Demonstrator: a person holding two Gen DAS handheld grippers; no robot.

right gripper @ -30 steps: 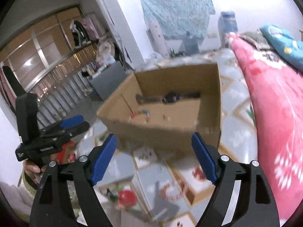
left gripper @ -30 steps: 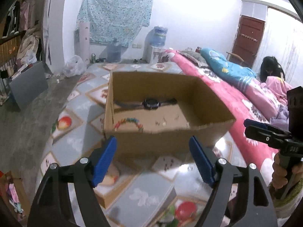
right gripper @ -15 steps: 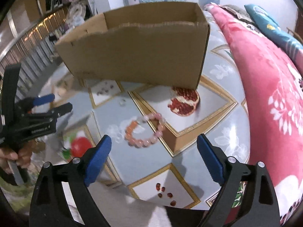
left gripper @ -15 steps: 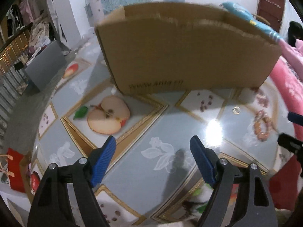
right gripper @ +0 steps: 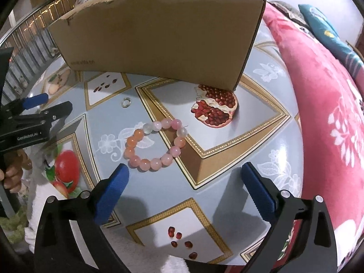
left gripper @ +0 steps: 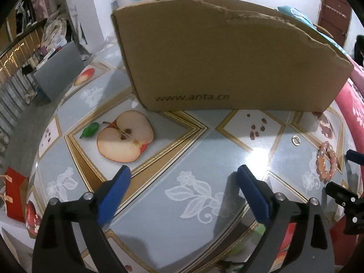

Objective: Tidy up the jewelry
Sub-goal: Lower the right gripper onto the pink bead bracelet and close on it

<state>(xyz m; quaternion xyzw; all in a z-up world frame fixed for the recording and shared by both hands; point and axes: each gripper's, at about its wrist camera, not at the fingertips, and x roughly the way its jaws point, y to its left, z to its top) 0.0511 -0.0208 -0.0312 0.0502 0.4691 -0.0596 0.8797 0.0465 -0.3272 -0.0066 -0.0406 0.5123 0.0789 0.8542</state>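
A cardboard box (right gripper: 157, 31) is seen from outside (its contents hidden now, where earlier a watch showed inside). In front of it lie a pink bead bracelet (right gripper: 155, 144) and a small ring (right gripper: 126, 102). Both the left gripper (left gripper: 183, 195) and right gripper (right gripper: 183, 192) are opening, nothing between.
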